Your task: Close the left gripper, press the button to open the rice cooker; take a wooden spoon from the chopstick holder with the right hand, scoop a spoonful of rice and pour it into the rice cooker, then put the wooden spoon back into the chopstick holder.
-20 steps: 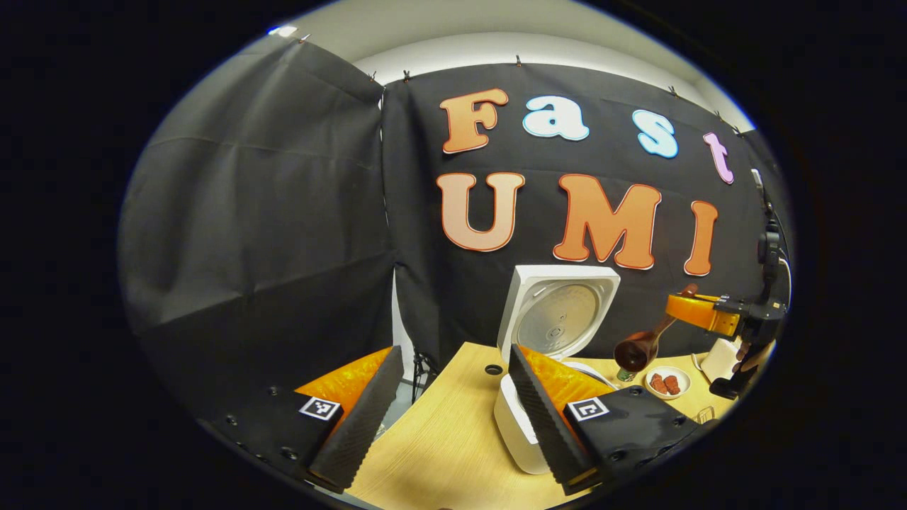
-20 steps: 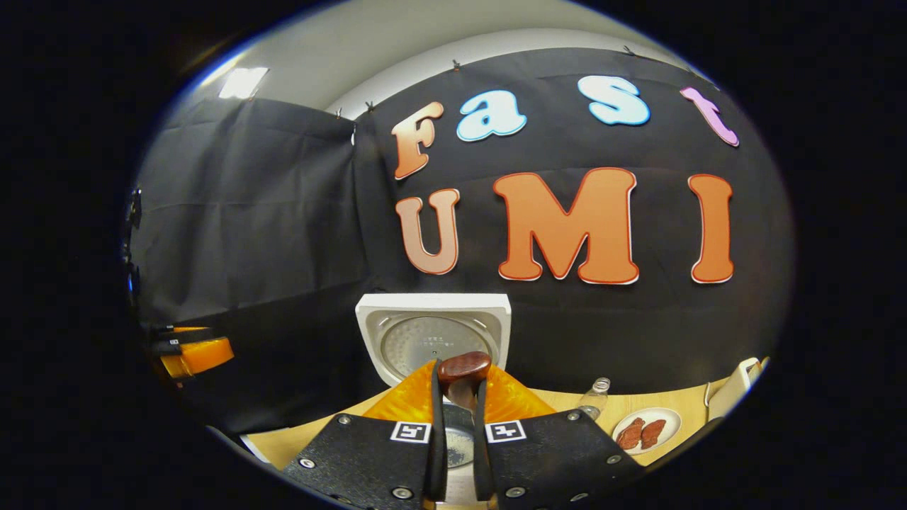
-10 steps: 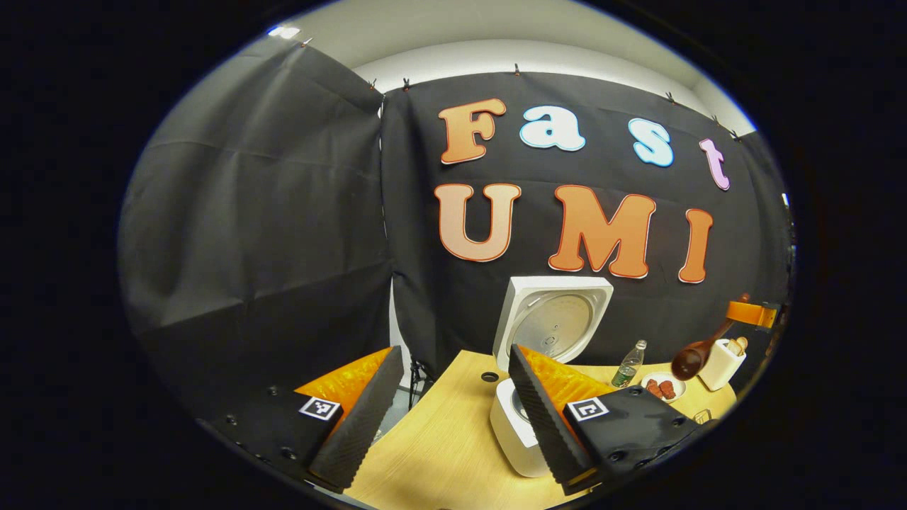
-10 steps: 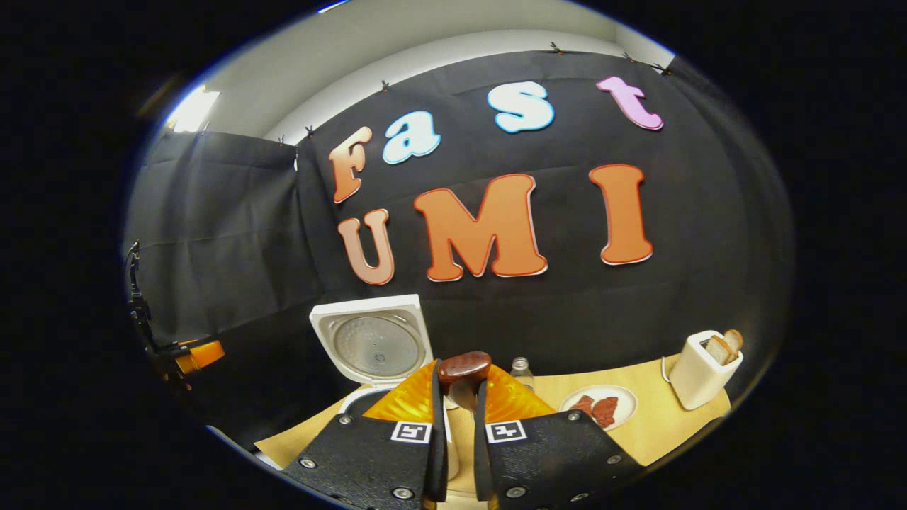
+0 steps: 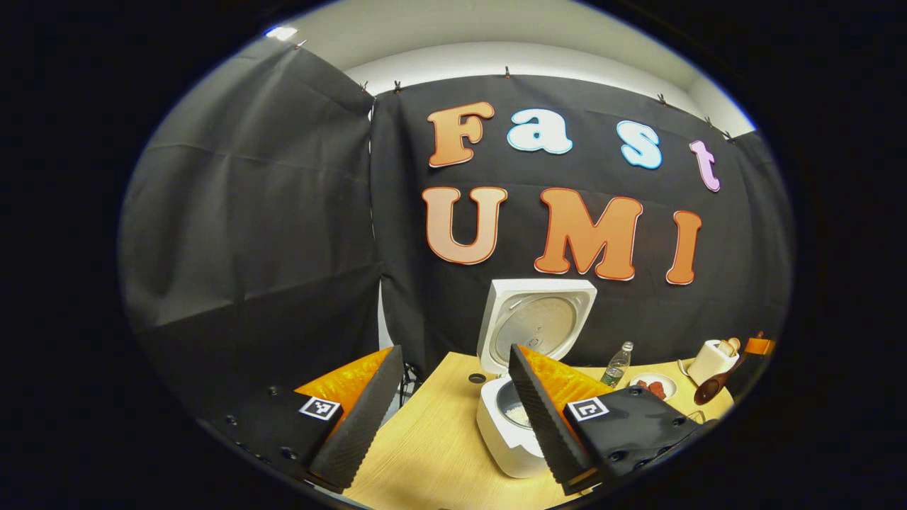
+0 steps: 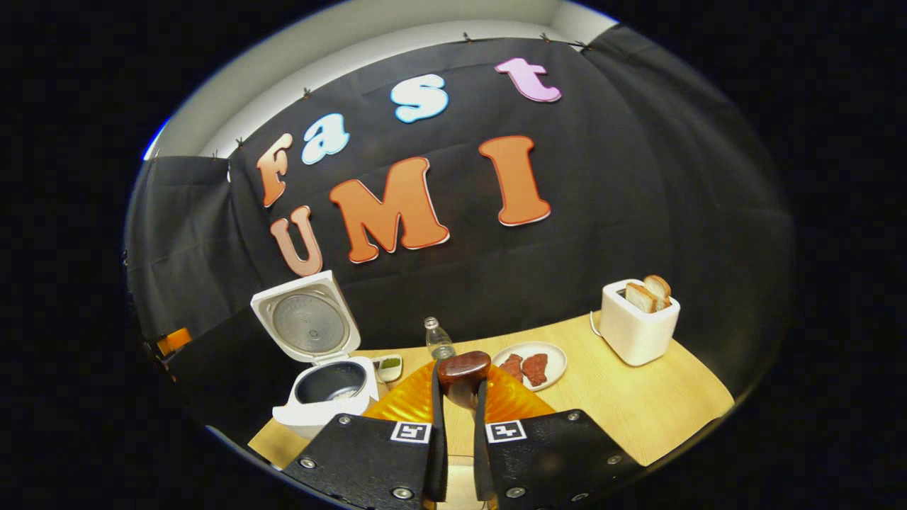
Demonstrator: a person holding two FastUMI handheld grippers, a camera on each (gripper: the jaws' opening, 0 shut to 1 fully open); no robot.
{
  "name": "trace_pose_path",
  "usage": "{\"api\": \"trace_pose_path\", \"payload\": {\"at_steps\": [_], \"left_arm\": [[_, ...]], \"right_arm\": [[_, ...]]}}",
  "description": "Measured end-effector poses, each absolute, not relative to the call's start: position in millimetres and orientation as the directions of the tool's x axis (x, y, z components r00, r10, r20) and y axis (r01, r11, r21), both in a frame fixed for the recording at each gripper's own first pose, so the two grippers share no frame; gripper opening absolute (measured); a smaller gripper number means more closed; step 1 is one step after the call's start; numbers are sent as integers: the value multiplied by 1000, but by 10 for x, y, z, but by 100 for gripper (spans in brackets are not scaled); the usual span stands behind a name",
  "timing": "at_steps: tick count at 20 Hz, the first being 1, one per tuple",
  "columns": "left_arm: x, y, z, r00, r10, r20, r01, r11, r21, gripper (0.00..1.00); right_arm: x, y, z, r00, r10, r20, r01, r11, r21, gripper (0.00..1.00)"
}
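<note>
The white rice cooker (image 5: 504,439) stands open on the wooden table, its lid (image 5: 537,320) upright and white rice (image 5: 518,414) in the pot. My left gripper (image 5: 450,425) is open and hangs in front of the cooker, holding nothing. Far right, the wooden spoon (image 5: 708,389) hangs bowl-down from the right gripper (image 5: 758,346), near the toaster. In the right gripper view my right gripper (image 6: 459,386) is shut on the spoon (image 6: 464,368), whose brown end sticks up between the fingers. There the cooker (image 6: 327,397) sits low at the left with its lid (image 6: 308,322) raised.
A clear bottle (image 6: 438,338), a plate of red pieces (image 6: 528,365), a small green dish (image 6: 390,366) and a white toaster with bread (image 6: 638,326) stand along the table's back. A bit of the left gripper (image 6: 173,340) shows far left. Bare tabletop (image 6: 638,411) lies front right.
My right gripper has swung right with the spoon, from over the cooker toward the toaster side. The left gripper stays open and has drifted slightly, so the pot's inside now shows.
</note>
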State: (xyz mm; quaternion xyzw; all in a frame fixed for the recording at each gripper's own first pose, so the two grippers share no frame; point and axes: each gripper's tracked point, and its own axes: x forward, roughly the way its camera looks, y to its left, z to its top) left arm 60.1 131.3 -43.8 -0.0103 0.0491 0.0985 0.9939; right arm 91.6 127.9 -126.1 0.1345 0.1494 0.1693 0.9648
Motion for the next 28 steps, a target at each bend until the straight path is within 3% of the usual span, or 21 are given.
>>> {"api": "trace_pose_path", "payload": {"at_steps": [11, 17, 22, 28], "left_arm": [[517, 1343, -648, 963, 225, -146, -223, 974, 26, 100], [502, 1281, -752, 960, 220, -170, -217, 975, 40, 100], [504, 1255, -694, 961, 228, -158, -221, 974, 56, 100], [554, 1108, -658, 970, 187, -154, -183, 982, 41, 100]], "right_arm": [[895, 776, -2079, 892, 271, -362, -124, 916, 381, 14], [975, 654, -2615, 857, 274, -436, -33, 874, 485, 14], [961, 509, -2717, 861, 262, -437, 17, 842, 539, 20], [1046, 278, -2795, 859, 186, -476, 53, 894, 445, 31]]}}
